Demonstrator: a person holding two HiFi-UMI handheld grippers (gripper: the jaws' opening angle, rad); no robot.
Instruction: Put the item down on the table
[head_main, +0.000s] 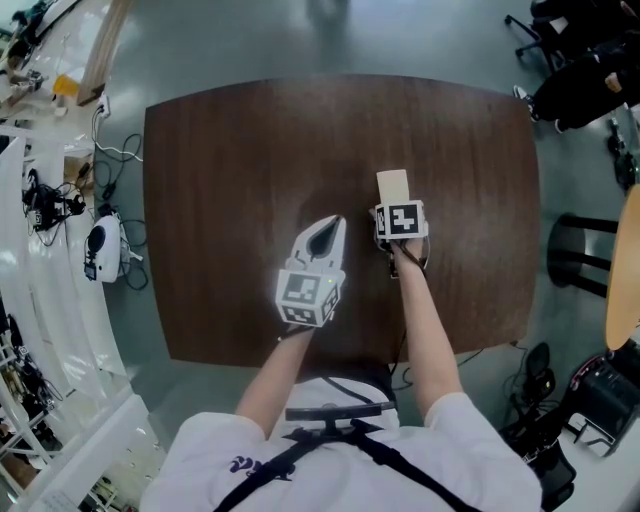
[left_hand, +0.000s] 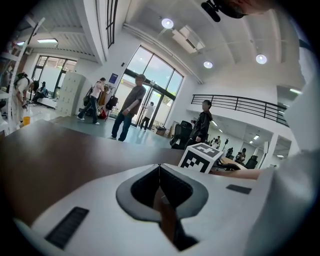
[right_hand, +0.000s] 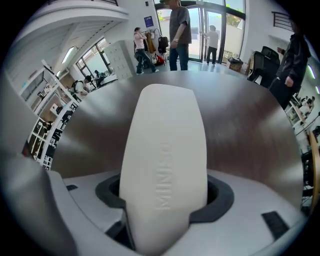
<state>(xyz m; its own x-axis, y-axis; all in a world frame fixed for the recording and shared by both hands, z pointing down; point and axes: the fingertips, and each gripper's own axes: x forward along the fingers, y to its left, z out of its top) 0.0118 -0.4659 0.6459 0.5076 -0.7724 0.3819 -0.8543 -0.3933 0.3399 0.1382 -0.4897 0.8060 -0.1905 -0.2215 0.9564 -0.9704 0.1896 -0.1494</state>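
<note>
A cream-white oblong case (head_main: 393, 187) with raised lettering on it sticks out forward from my right gripper (head_main: 393, 209), which is shut on its near end over the dark brown table (head_main: 230, 150). In the right gripper view the case (right_hand: 165, 145) fills the middle, and the right gripper (right_hand: 165, 202) clamps it from both sides. Whether the case touches the tabletop I cannot tell. My left gripper (head_main: 327, 233) is just left of it, shut with nothing in it. In the left gripper view the left gripper (left_hand: 159, 172) has its jaws pressed together along a thin line, and the right gripper's marker cube (left_hand: 202, 156) shows beyond.
A black stool (head_main: 577, 251) and dark office chairs (head_main: 580, 60) stand right of the table. White shelving (head_main: 40, 300) and floor cables (head_main: 115, 150) lie to the left. Several people stand far behind the table by glass doors (left_hand: 150, 85).
</note>
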